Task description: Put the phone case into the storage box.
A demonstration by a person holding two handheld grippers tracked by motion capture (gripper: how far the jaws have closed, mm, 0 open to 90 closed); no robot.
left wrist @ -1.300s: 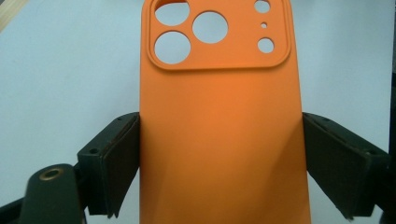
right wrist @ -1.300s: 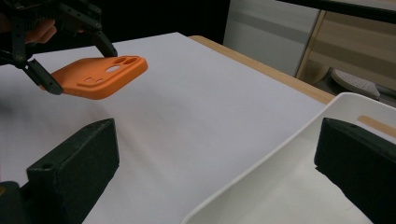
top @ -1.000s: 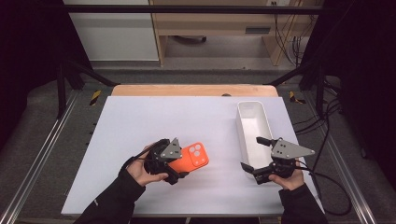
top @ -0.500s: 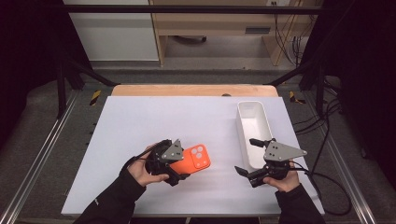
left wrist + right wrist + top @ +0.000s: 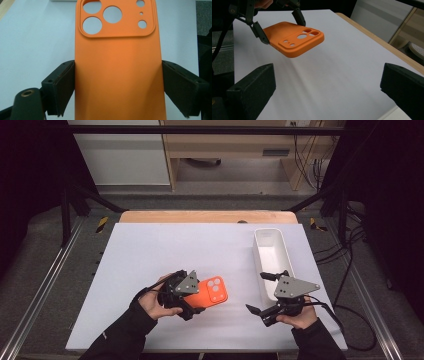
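A: The left gripper (image 5: 192, 296) is closed on the orange phone case (image 5: 212, 292), its jaws pressed against the two long edges of the lower half, as seen in the left gripper view. The case (image 5: 117, 65) is held camera-cutout end outward.

B: And where is the case placed in the scene?

A: It is held near the front of the white surface (image 5: 150, 255), left of centre. In the right gripper view the case (image 5: 295, 41) appears lifted clear of the surface, with a soft shadow under it.

B: The right gripper (image 5: 267, 292)?

A: It is spread wide and nothing is held in it. It is kept just beside the near end of the white tray (image 5: 260, 245), apart from the case.

B: How should the step be done well?

A: A handover, or a placing into the tray, is judged likely. The case should be kept level, and the free cutout end should be offered to the right gripper. The soft walls may flex, so a grip across the edges is advised, and the left jaws should be released only once the second hold is firm.
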